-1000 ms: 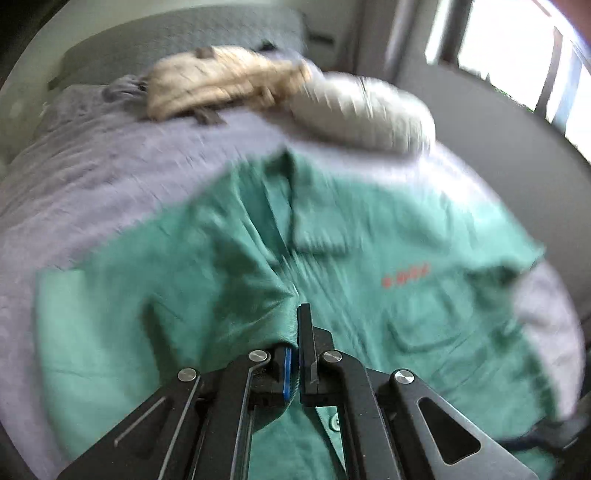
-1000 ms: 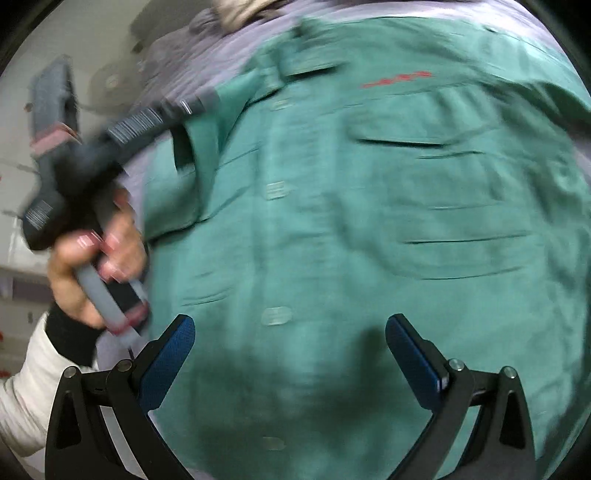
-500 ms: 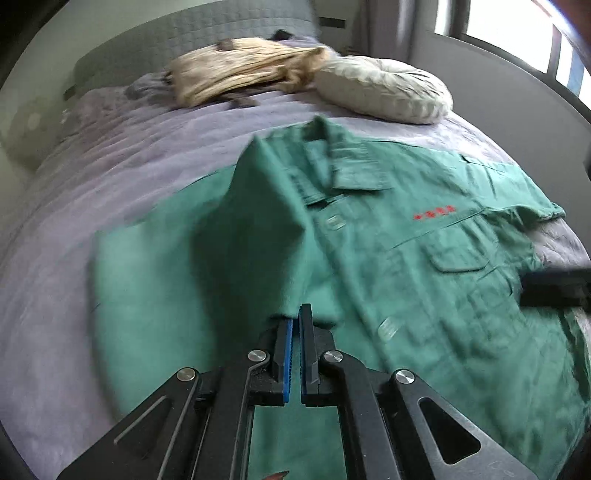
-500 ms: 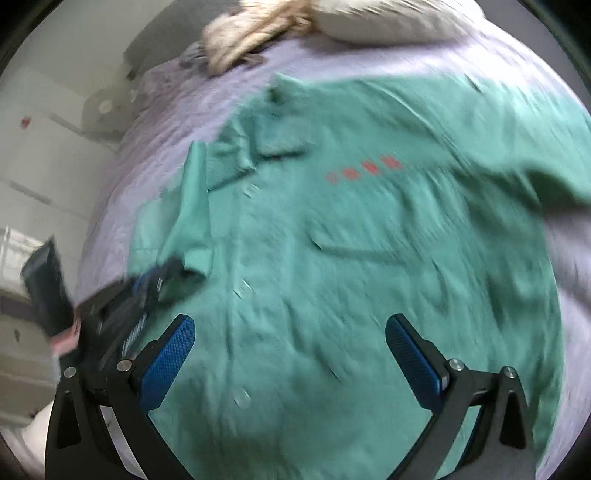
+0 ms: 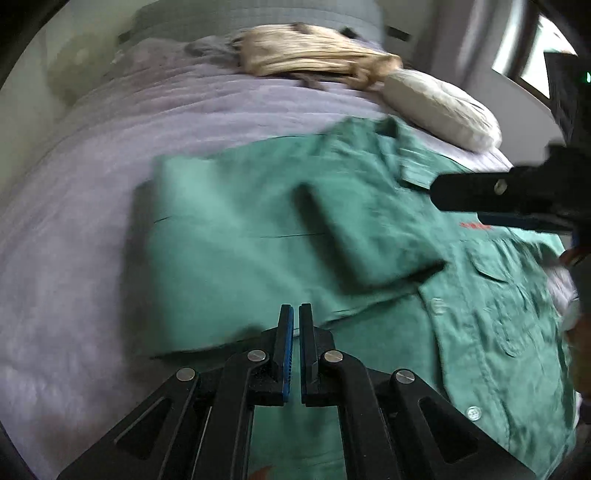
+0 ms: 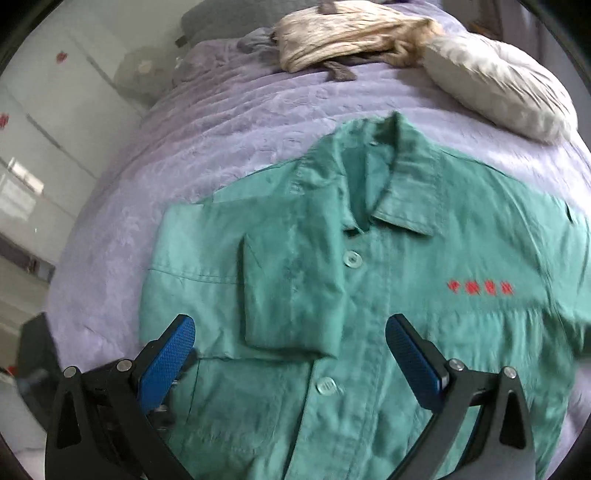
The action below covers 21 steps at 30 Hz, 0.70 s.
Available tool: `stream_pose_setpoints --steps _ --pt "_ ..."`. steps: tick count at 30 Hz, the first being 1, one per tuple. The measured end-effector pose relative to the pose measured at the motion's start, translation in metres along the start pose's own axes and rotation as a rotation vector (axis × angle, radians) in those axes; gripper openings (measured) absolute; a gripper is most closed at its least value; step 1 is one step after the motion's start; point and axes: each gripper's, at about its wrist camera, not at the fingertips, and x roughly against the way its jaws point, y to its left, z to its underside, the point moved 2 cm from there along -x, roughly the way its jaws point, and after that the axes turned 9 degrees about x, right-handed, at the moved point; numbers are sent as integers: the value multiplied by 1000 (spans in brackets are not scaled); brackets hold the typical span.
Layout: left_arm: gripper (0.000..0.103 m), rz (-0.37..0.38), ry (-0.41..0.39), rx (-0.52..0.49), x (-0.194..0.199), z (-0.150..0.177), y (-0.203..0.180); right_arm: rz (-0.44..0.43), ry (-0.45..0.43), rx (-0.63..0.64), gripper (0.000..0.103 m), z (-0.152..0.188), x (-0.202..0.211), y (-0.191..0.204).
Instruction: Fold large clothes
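Note:
A green button-up shirt with red lettering lies front-up on the purple bed. It also shows in the left wrist view. Its left sleeve is folded inward across the chest, also seen in the left wrist view. My left gripper is shut and empty, just above the shirt's lower left part. My right gripper is open and empty, hovering over the shirt's button placket below the folded sleeve. The right gripper's body shows at the right edge of the left wrist view.
A beige crumpled garment and a grey-white pillow lie at the head of the purple bedspread. White cupboards stand to the left. A window is at the right.
My left gripper carried the sleeve across the shirt, let it go and drew back. The sleeve now lies flat on the chest. My right gripper stayed open and pulled back above the shirt.

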Motion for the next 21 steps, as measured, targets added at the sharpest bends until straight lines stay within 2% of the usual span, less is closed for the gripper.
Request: stream_pose_setpoints --steps 2,3,4,5,6,8,9,10,11,12,13,15,17,19,21 --pt "6 -24 3 41 4 -1 20 8 18 21 103 -7 -17 8" --pt "20 -26 21 58 4 -1 30 26 32 42 103 -11 -31 15" --pt "75 -20 47 79 3 -1 38 42 44 60 103 -15 -42 19" --pt "98 -25 70 108 3 -1 47 72 62 86 103 -17 -55 25" --pt "103 -63 34 141 9 0 56 112 80 111 103 -17 -67 31" --pt "103 -91 12 134 15 2 63 224 135 160 102 -14 -95 36" --pt "103 -114 1 141 17 3 65 269 158 173 95 -12 -104 35" --pt "103 -131 -9 152 19 3 66 306 166 170 82 -9 -109 31" --pt "103 -134 -8 157 19 3 66 300 138 150 70 -8 -104 27" --pt "103 -131 4 158 17 3 68 291 125 142 32 -9 -97 24" --pt "103 -128 11 157 16 2 69 275 108 126 18 -11 -88 19" --pt "103 -138 2 131 15 0 71 119 33 5 18 -15 -57 -4" --pt "103 -175 -7 79 13 1 73 28 -20 -100 18 -14 -33 -35" --pt "103 -190 1 27 8 5 75 -19 -50 -196 18 -6 -19 -65" --pt "103 -230 25 -52 -6 12 72 -113 -44 -322 19 8 -19 -102"
